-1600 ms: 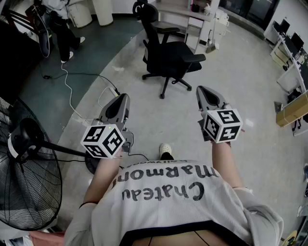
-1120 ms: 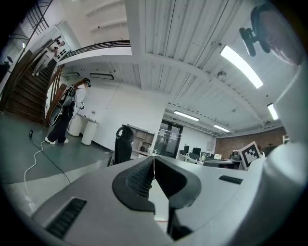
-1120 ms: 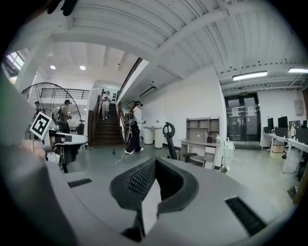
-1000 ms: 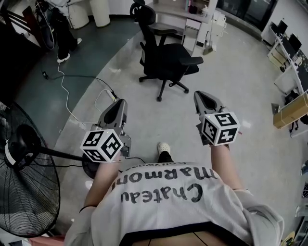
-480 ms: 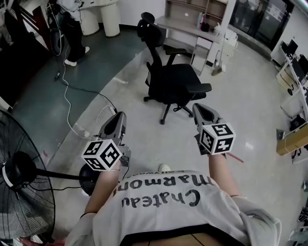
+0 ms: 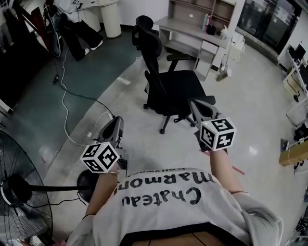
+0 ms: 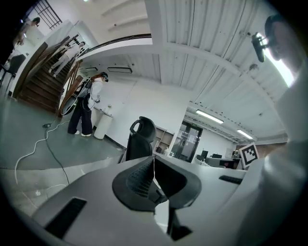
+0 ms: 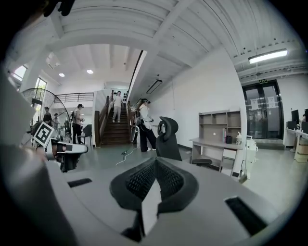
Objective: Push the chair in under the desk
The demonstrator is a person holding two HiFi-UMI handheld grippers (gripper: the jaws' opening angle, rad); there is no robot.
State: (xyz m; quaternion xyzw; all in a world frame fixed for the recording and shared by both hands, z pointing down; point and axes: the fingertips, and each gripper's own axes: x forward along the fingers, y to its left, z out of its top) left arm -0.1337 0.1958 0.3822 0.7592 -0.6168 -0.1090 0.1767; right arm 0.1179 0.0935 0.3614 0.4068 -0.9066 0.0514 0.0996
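Pale glossy floor [image 6: 240,120] across an open office, with a darker green strip [image 6: 38,110] down the left side. Black office chair [image 6: 175,89] on the pale part, well out from the grey desk [image 6: 185,25] behind it, bare floor between the two. Headrest and backrest toward the green strip, seat and armrests toward the person holding the tools. Open shelving [image 6: 202,7] above the desk.

Left gripper [image 6: 116,121] low at the left, well apart from the chair. Clenched on nothing: in the left gripper view, ribbed pads [image 7: 139,178] pressed together along a thin seam, with the chair's back some way beyond them.

Right gripper [image 6: 194,103] farther forward, likewise clamped shut and empty, ribbed pads [image 8: 142,180] meeting edge to edge in the right gripper view. Tip just beside the chair's near armrest in the head view; touching or not, impossible to tell. Chair back and desk both ahead of it in the right gripper view.

Large floor fan [image 6: 17,192] at the lower left, a white cable [image 6: 64,101] snaking over the green strip. Standing person [image 6: 79,29] at the far left near a staircase [image 8: 108,127].
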